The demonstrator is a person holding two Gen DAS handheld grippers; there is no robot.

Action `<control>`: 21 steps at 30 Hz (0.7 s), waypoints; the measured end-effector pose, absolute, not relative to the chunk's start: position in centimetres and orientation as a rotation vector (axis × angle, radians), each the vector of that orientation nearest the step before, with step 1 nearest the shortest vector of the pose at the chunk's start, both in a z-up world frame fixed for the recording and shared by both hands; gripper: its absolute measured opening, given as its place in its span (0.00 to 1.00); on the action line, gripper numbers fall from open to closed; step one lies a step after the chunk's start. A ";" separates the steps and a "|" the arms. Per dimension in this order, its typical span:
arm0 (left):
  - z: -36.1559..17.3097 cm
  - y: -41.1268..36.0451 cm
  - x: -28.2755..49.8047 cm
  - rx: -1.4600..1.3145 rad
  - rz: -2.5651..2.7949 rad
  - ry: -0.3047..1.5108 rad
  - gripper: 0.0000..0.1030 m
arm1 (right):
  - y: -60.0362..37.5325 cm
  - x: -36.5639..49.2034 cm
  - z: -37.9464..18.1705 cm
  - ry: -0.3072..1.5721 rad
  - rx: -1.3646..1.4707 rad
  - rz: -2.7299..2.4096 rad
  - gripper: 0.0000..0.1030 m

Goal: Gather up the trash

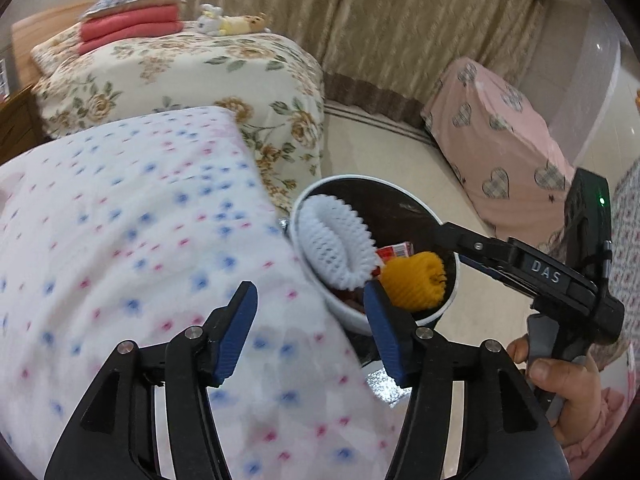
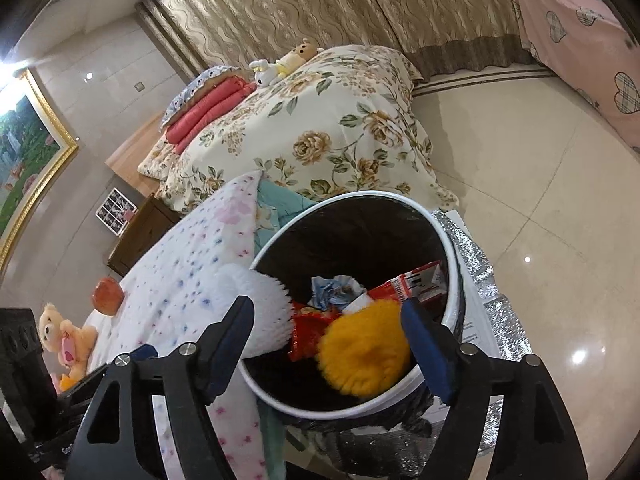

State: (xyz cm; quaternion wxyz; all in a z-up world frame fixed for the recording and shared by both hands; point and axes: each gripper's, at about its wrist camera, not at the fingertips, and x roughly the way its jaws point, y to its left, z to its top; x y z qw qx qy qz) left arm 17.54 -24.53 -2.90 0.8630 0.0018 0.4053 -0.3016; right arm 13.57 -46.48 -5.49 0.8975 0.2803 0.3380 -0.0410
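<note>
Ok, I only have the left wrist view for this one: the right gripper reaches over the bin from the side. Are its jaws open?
Observer: Yes. In the right wrist view the right gripper is open and empty; the yellow foam net lies in the bin below it.
Operator: Anything else in the bin that I can't see?
Observer: A crumpled blue-and-white wrapper, just behind the red packet.
Operator: Anything lying on the dotted blanket?
Observer: A round orange-red thing sits on it, near a teddy bear; I can't tell what it is.
</note>
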 end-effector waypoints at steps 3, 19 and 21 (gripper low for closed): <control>-2.9 -22.6 17.0 -0.035 -0.603 0.842 0.56 | -45.3 12.9 -5.2 0.679 0.586 -0.072 0.80; -2.7 -12.4 12.7 -0.131 -0.425 0.733 0.64 | -35.9 11.2 -4.0 0.616 0.453 0.034 0.85; -2.7 -11.3 12.2 -0.134 -0.397 0.718 0.64 | -35.0 11.1 -3.9 0.607 0.429 0.042 0.85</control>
